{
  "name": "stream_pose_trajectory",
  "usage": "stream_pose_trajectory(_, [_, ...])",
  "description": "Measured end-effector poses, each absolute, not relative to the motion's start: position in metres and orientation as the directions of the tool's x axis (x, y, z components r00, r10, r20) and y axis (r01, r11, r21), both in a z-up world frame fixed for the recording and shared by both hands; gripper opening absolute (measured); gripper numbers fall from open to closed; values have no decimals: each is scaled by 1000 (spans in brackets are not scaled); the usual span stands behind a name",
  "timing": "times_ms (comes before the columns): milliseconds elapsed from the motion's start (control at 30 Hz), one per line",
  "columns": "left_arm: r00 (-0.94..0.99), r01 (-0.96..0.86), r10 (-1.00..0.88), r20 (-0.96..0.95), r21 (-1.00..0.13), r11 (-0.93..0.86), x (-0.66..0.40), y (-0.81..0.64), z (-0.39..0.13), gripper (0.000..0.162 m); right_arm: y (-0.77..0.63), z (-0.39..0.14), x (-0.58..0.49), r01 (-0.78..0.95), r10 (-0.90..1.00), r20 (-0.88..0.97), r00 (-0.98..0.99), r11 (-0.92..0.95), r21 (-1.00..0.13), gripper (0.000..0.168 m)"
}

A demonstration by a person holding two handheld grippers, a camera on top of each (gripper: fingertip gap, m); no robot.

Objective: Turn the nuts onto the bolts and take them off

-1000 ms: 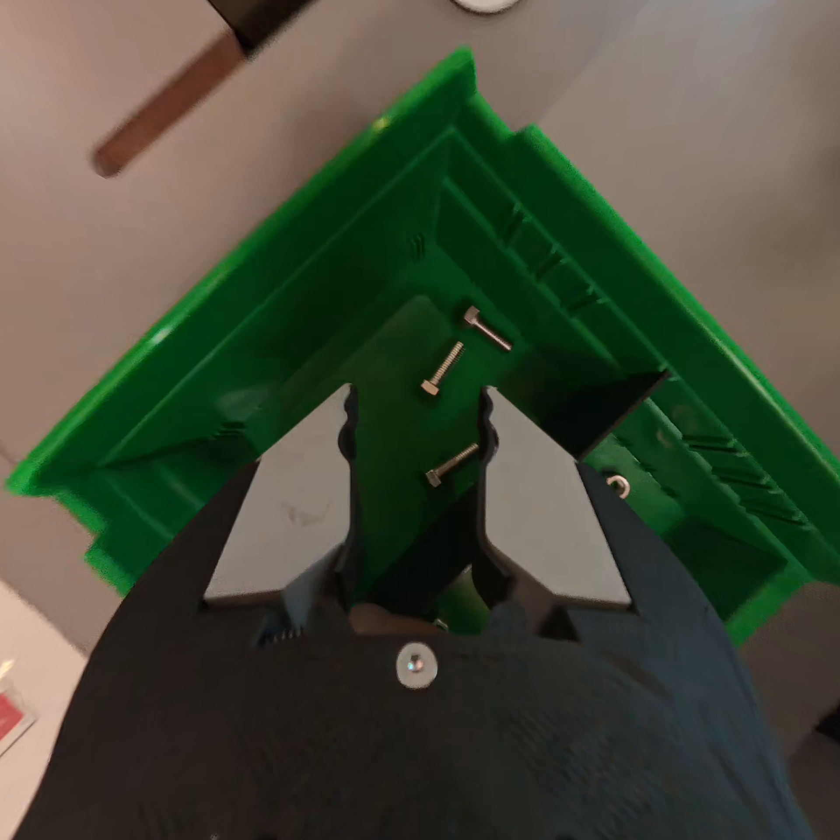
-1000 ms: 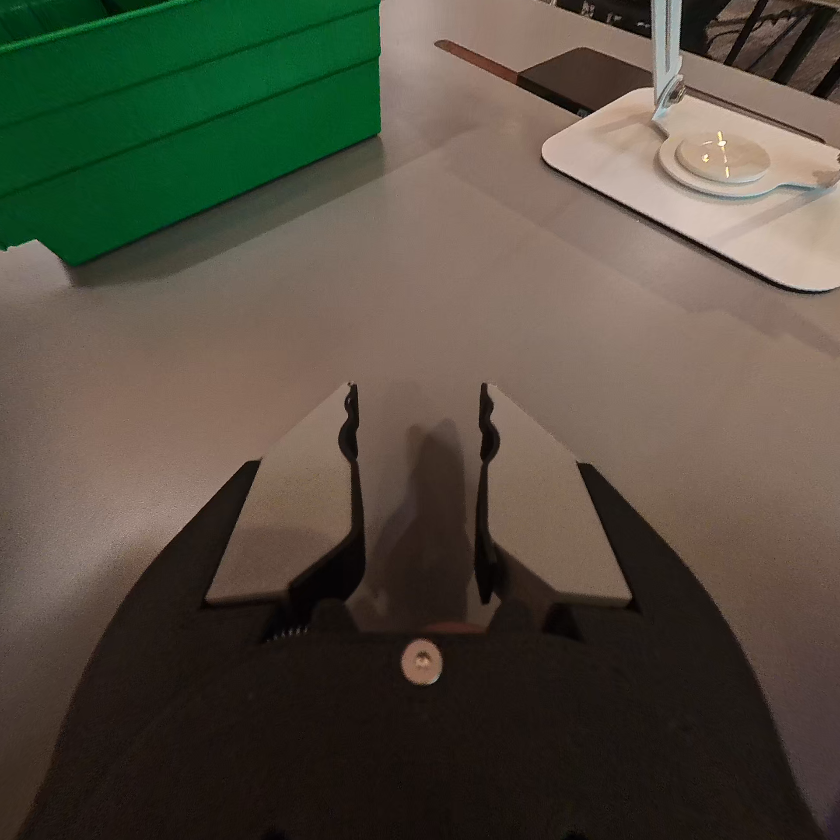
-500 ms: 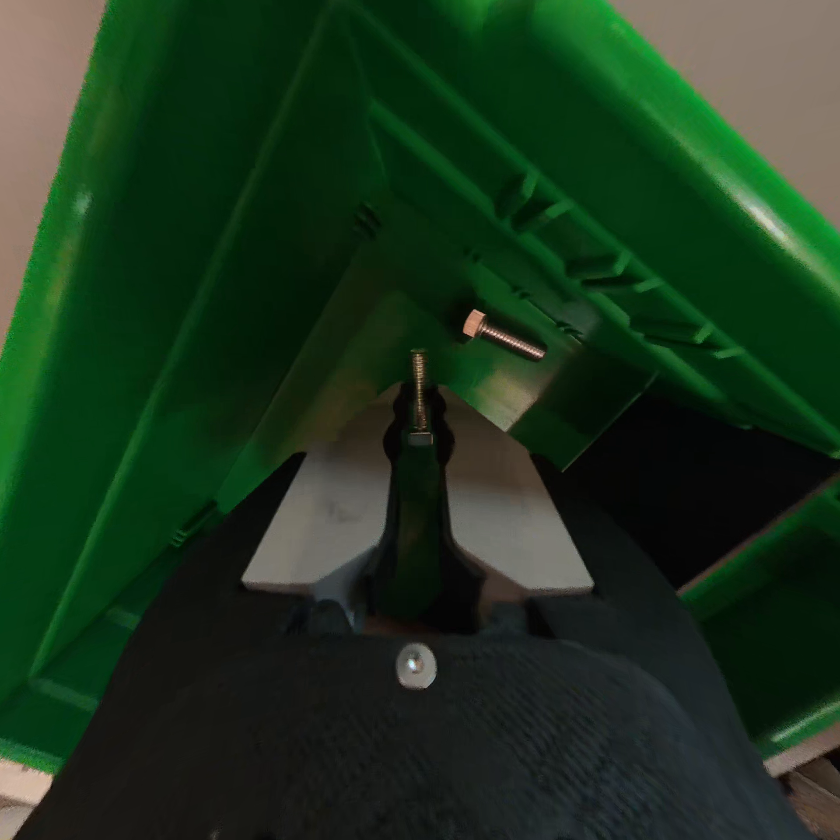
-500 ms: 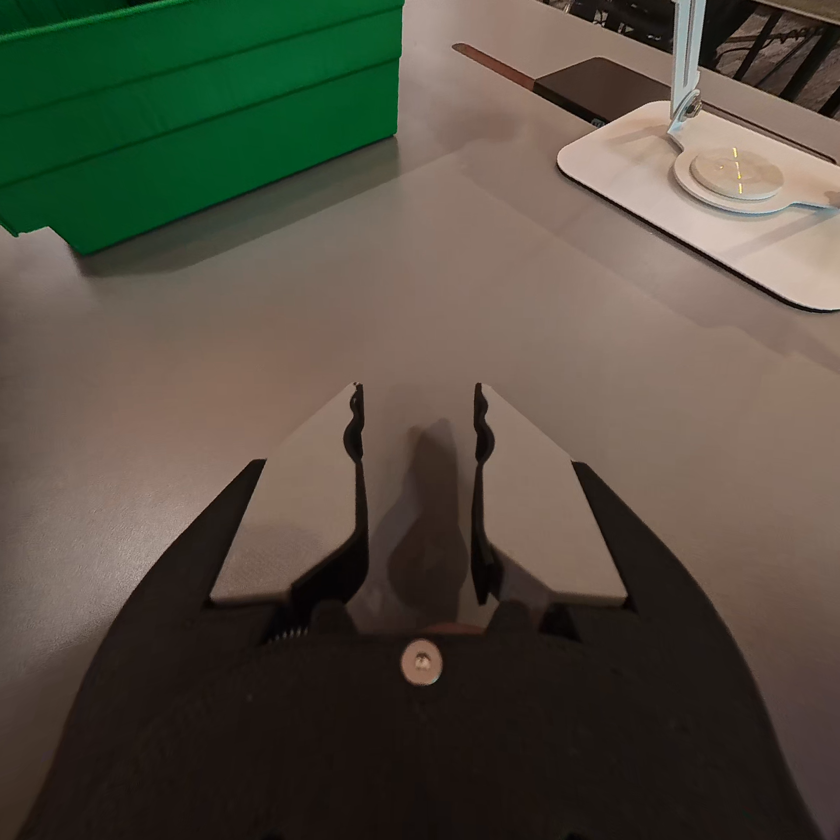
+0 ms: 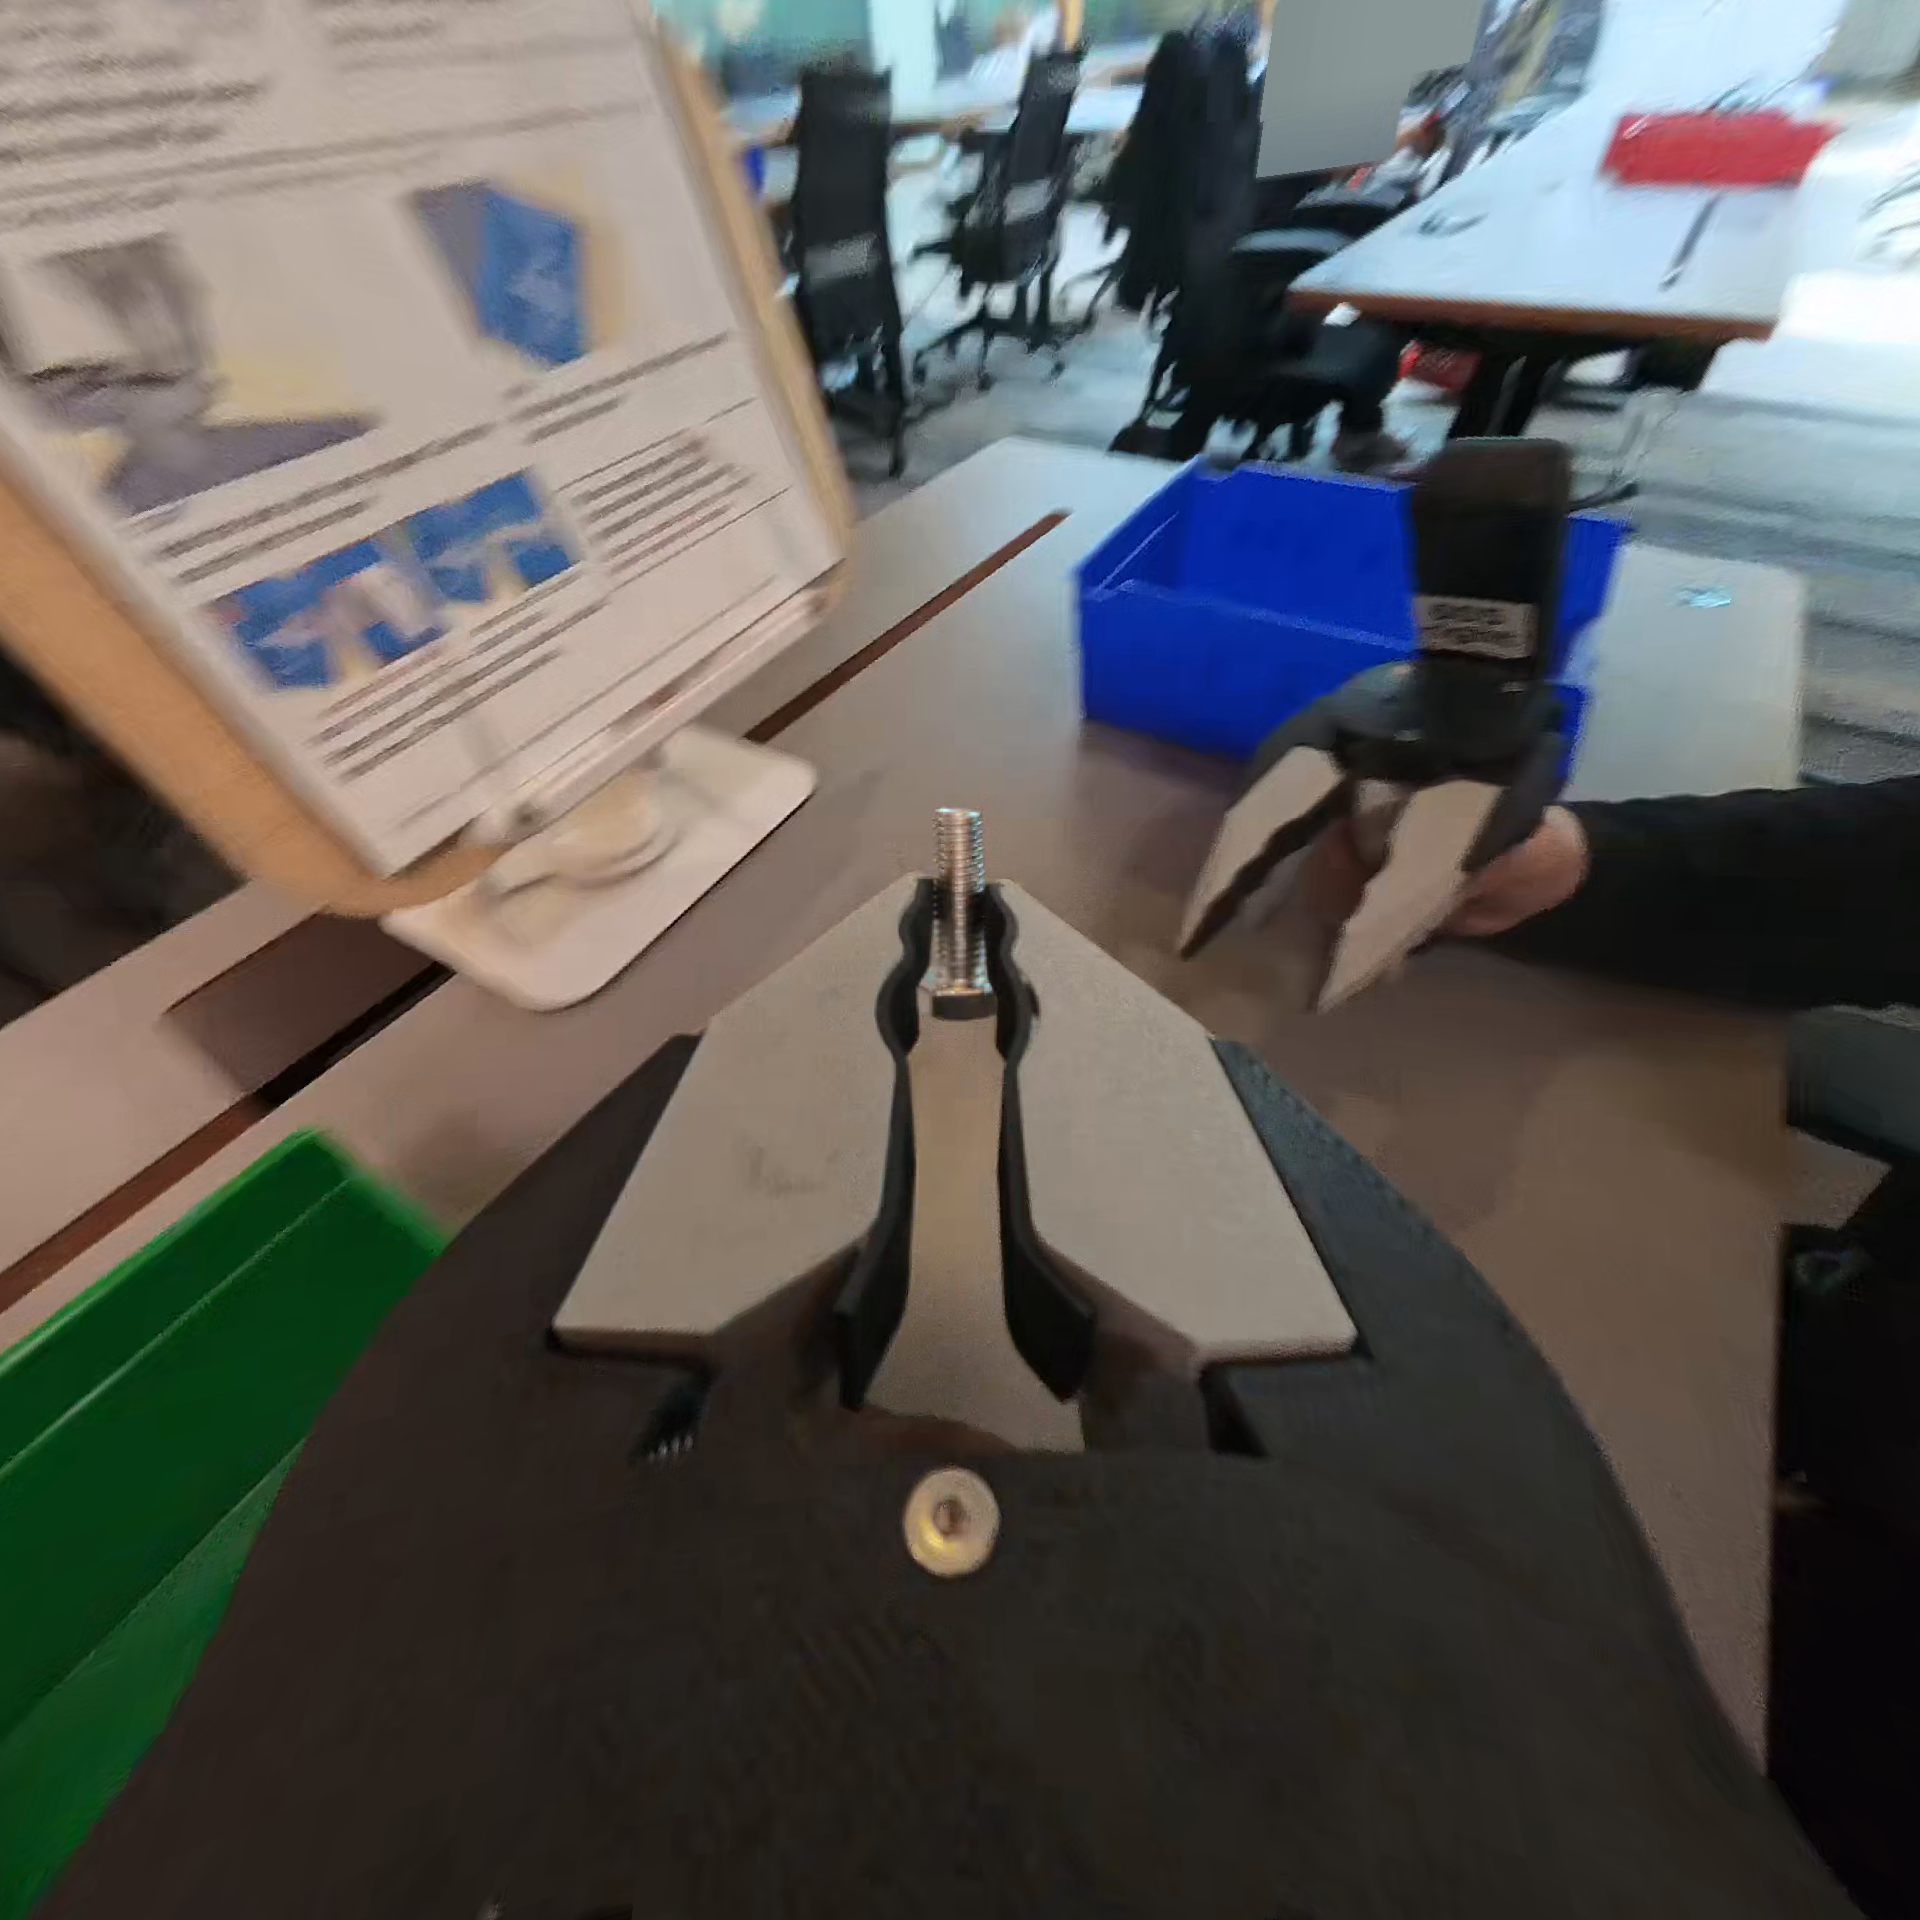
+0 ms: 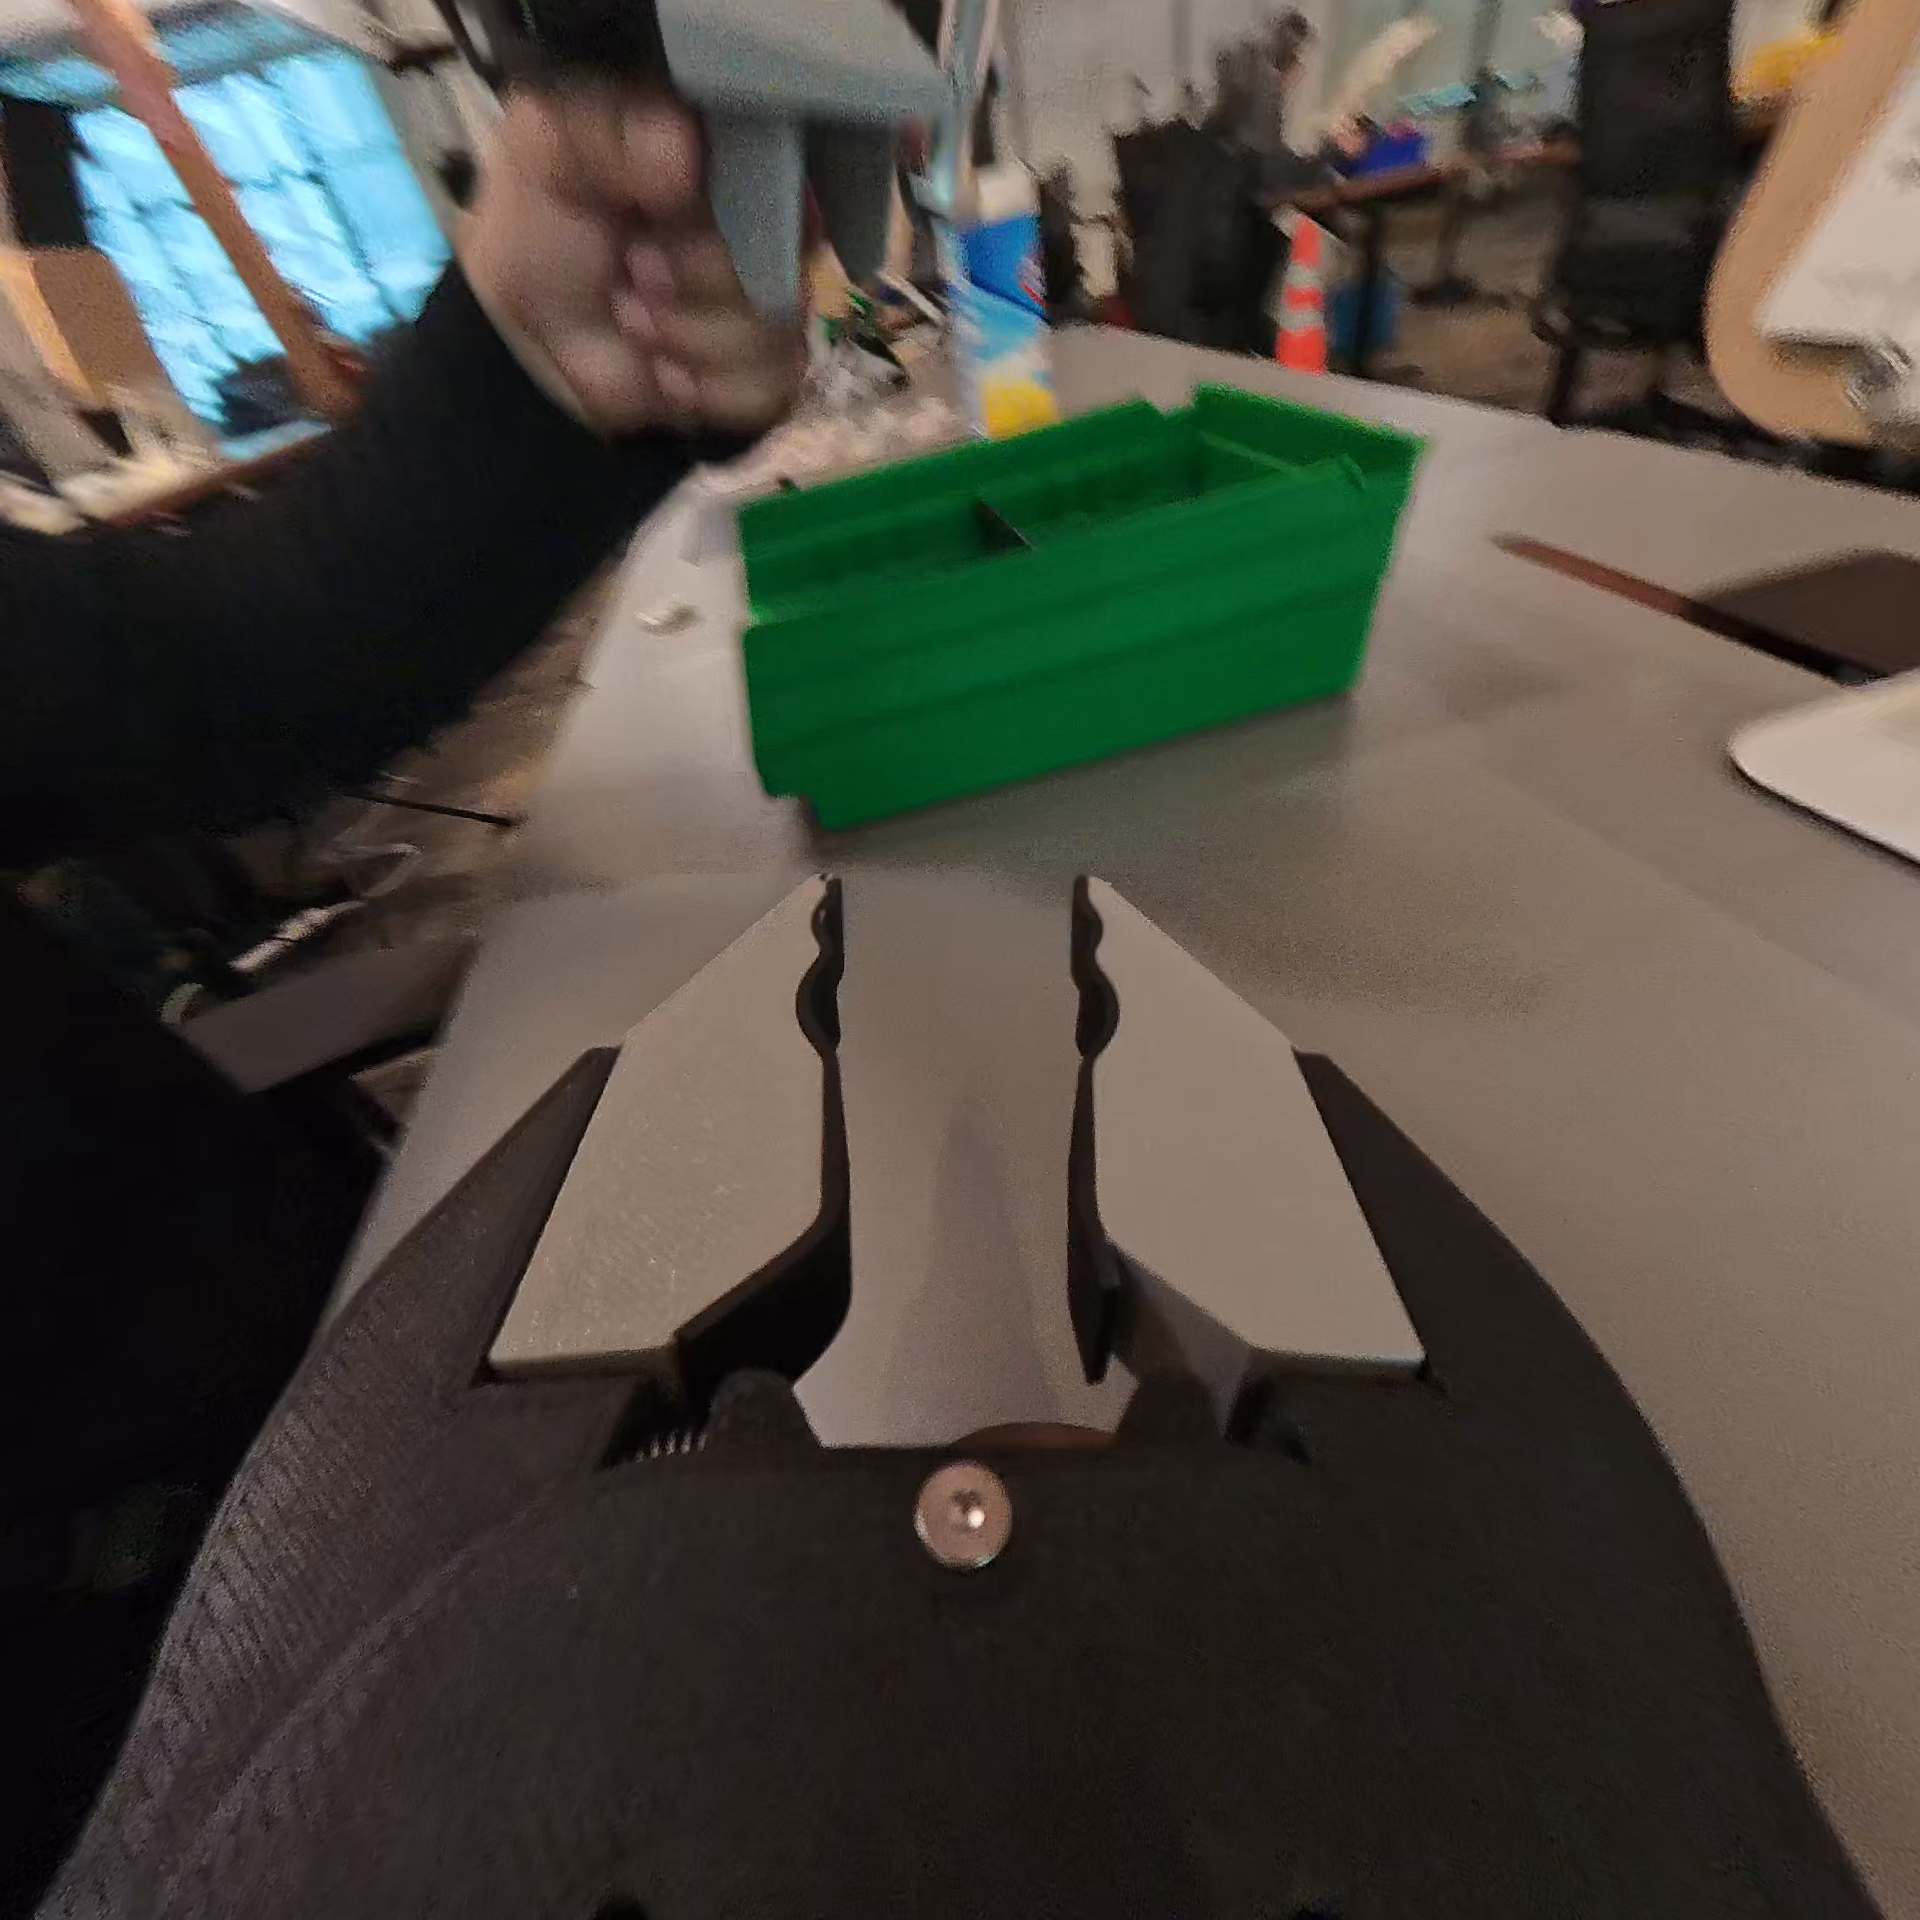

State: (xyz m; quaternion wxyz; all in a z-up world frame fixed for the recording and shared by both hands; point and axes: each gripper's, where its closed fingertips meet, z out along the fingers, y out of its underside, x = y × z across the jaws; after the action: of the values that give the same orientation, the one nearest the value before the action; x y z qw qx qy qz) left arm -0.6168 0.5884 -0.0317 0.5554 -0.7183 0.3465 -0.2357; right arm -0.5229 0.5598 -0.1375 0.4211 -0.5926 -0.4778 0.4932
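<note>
The left hand-held gripper (image 5: 958, 914) clamps the short silver steel hex bolt (image 5: 958, 914) by shank and head, threads forward above the grey worktop (image 5: 1403, 1091), while the empty right hand-held gripper (image 6: 956, 914) gapes, so the thin metal-on-plastic grip risks the bolt twisting or slipping once a nut is turned.

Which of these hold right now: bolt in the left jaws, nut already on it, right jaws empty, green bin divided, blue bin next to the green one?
1. The left gripper is shut on a bolt. True.
2. A nut is threaded on that bolt. False: its threaded end, sticking out past the fingertips, is bare.
3. The right gripper is open and holds nothing. True.
4. The green bin has a divider inside. True.
5. The blue bin touches the green bin. False: in the left wrist view they sit apart on the table, the green one near the left edge, the blue one far right.
</note>
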Motion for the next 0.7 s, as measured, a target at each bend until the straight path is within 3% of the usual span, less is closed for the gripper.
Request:
stream_pose_trajectory(133, [594, -131, -804, -29, -990, -60, -539, 553, -59, 7, 545, -95, -508, 20, 991, -133, 3, -134, -991, 37])
stream_pose_trajectory(233, [556, -109, -825, -104, -993, 51, -508, 543, -77, 7, 542, -77, -492, -42, 987, -160, -34, -161, -986, 47])
stream_pose_trajectory(367, [512, -5, -858, -30, -999, 32, -490, 545, -88, 7, 554, -81, -483, -57, 982, -189, -8, -189, -980, 40])
stream_pose_trajectory(567, [538, -31, -839, -82, -996, 78, -494, 548, -109, 7, 548, -92, -490, -37, 957, -265, -118, -271, -962, 34])
stream_pose_trajectory(700, [531, -15, -847, -36, -999, 34, -494, 548, -114, 7, 539, -105, -504, 28, 970, -221, -106, -219, -975, 32])
